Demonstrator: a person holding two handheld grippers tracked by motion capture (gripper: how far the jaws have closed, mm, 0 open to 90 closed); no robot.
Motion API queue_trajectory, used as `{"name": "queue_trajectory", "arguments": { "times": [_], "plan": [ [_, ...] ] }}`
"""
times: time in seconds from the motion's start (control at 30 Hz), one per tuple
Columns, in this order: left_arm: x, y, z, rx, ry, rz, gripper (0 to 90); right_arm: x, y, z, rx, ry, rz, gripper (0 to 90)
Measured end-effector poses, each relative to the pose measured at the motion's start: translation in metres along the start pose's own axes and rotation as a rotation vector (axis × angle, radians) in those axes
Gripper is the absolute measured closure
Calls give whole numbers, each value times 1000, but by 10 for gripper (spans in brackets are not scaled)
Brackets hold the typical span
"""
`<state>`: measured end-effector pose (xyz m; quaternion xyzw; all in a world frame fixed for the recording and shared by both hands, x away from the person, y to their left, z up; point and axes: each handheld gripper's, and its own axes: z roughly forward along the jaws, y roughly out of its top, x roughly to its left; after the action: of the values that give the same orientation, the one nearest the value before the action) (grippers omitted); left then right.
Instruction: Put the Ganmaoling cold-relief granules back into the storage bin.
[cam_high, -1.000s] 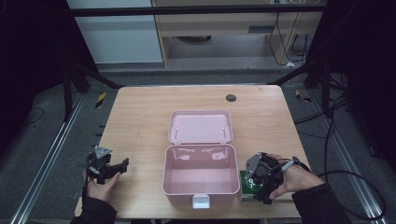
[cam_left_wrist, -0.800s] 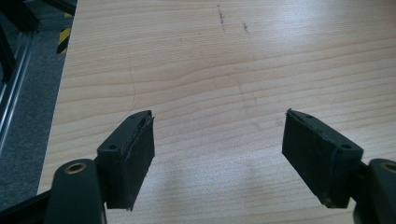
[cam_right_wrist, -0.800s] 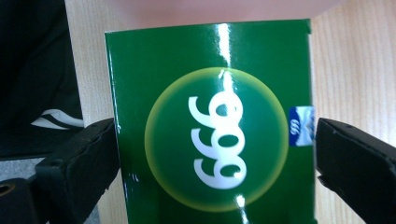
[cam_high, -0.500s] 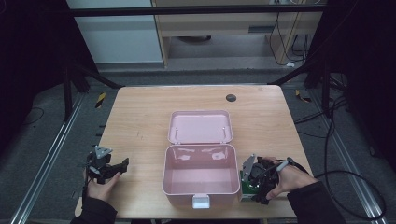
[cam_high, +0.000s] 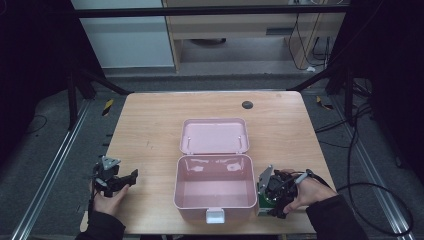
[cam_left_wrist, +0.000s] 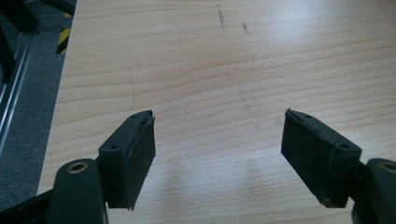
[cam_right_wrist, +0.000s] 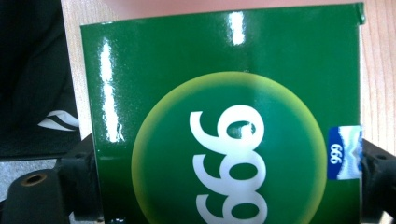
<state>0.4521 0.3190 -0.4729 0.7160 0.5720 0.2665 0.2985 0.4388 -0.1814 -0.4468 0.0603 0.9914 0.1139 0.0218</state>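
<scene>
While the right gripper sits at the near right corner of the pink box, its jaws are pinched on the two side edges of a glossy green carton printed with white digits in a yellow-green disc. From the right gripper view, the carton's far edge lies up against the pink wall, or very nearly; I cannot tell whether they touch. My guess is that it is a light cardboard pack, stiff along its edges but easy to dent across the broad faces, and the shiny skin looks slippery, so a hold on the narrow sides, as now, seems the sensible one, with no hard squeeze. To the left of the pink box, well apart from it, the left gripper rests low by the near left edge of the wooden table, jaws spread wide with nothing between them but bare wood. The pink box stands open and looks empty, a white latch on its near wall. Beyond it the lid lies back flat, and farther still a small dark round cap sits in the tabletop
</scene>
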Motion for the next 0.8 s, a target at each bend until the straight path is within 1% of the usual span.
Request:
{"name": "queue_trajectory", "arguments": {
  "times": [0.1,0.23,0.37,0.4,0.47,0.57,0.8],
  "plan": [
    [0,0,0,0,0,0,251,0,0,-1,-4,4,13,140],
    [0,0,0,0,0,1,252,-2,-1,-2,-3,6,14,153],
    [0,0,0,-1,-1,-1,253,-1,-2,-3,-4,-9,21,159],
    [0,0,0,0,-1,-1,253,-2,-2,-3,-3,-13,12,160],
    [0,0,0,2,-1,1,253,-3,-4,-5,-5,-24,12,161],
    [-1,0,1,3,-1,1,253,-2,-7,-12,-27,-26,24,162],
    [0,0,1,3,2,0,253,-3,-11,-30,-42,-52,38,162]
  ]
}}
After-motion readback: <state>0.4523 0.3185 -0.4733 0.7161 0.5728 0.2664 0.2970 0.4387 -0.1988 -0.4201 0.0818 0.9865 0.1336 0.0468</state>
